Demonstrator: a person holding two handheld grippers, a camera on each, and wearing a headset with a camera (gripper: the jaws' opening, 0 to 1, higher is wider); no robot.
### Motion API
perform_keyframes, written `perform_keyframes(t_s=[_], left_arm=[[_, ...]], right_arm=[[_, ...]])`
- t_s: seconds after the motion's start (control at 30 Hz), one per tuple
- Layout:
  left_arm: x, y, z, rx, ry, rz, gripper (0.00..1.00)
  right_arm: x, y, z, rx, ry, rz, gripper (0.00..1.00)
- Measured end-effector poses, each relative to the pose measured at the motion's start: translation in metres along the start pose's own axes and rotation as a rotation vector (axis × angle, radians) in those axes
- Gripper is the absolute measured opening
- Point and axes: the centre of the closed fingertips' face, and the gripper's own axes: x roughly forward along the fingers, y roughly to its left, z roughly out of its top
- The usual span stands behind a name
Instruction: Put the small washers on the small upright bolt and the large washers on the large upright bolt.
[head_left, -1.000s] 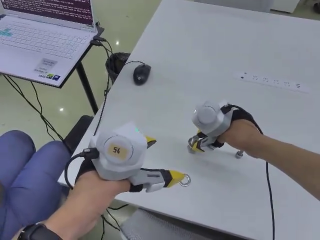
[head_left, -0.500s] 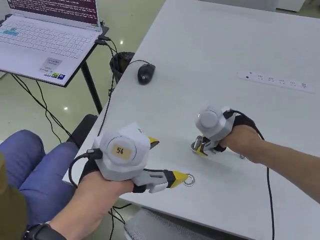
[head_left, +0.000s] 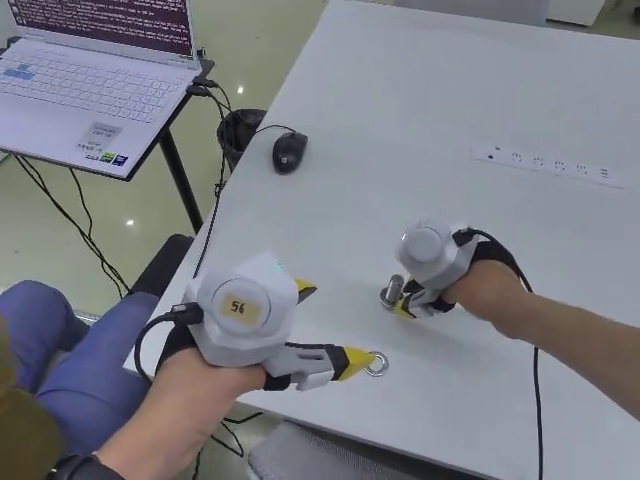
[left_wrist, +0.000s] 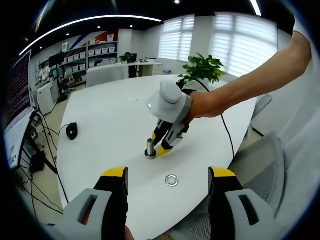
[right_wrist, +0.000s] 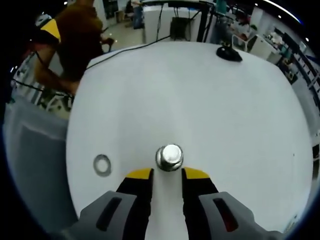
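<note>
The large upright bolt stands on the white table. My right gripper sits just to its right. In the right gripper view the bolt's head lies just past the right gripper. Its jaws stand a narrow gap apart with nothing between them. A washer lies flat near the table's front edge, touching one yellow fingertip of my left gripper. The left gripper is wide open, with the washer on the table ahead and the bolt farther on.
A black mouse lies at the table's left edge, and a white power strip at the far right. A laptop rests on a stand to the left of the table. The person's blue-clad knee is below the front edge.
The right gripper has drawn back a little from the bolt, so more of the bolt shows. The left gripper stays by the washer. The head camera shifted slightly.
</note>
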Motion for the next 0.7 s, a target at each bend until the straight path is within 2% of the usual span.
perform_keyframes(t_s=[0.17, 0.27, 0.5, 0.7], left_arm=[[-0.001, 0.002, 0.000, 0.004, -0.002, 0.003, 0.64], [-0.003, 0.003, 0.001, 0.003, -0.005, 0.007, 0.64], [-0.007, 0.006, 0.000, -0.003, -0.010, 0.013, 0.64], [-0.008, 0.006, -0.001, 0.001, -0.009, 0.013, 0.64]], right_arm=[[-0.007, 0.009, -0.009, 0.018, -0.017, 0.004, 0.24], [-0.011, 0.022, -0.011, 0.046, -0.061, 0.034, 0.24], [-0.011, 0.050, -0.032, 0.025, -0.070, 0.071, 0.27], [-0.007, 0.072, -0.032, 0.025, -0.086, 0.101, 0.28]])
